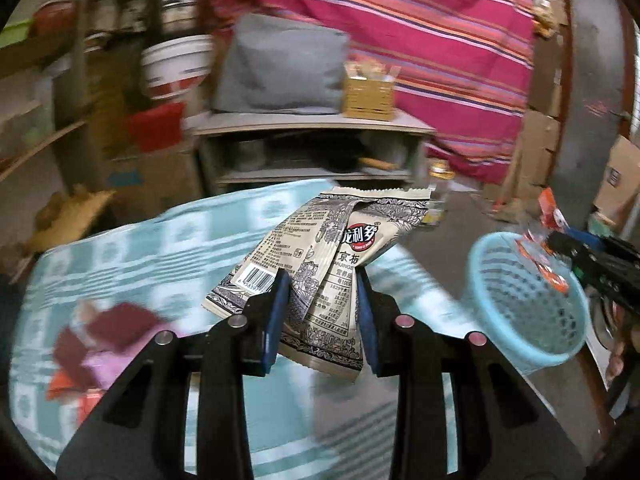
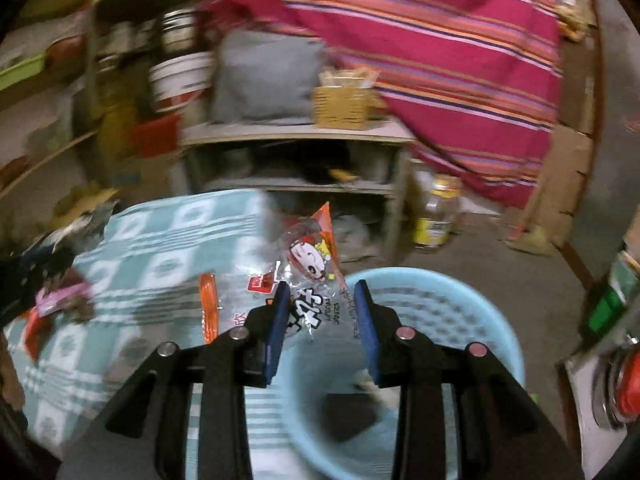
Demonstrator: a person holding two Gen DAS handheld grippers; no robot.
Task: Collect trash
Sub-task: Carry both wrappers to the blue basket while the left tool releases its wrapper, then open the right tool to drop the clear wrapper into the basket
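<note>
A table under a teal checked cloth [image 1: 132,248] stands before a low grey shelf unit [image 1: 312,128]. On the shelf unit lie a grey cushion [image 1: 280,68] and a small wicker basket [image 1: 370,96]. Behind hangs a pink striped fabric [image 1: 440,40]. A glass jar [image 2: 434,216] stands on the floor.

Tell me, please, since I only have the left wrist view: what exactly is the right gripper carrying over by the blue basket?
Observer: The right gripper holds a clear wrapper with orange edges and a cartoon face printed on it.
Operator: Thank you. Is it above the basket yet?
Observer: Its fingers reach over the near rim of the blue basket, while the wrapper's top hangs past the far rim, toward the shelf.
Operator: Is the basket empty inside?
Observer: No, a dark, blurred item lies at its bottom.
Operator: Anything on the floor beyond it?
Observer: A clear jar with a yellow label stands beside the shelf unit.
</note>
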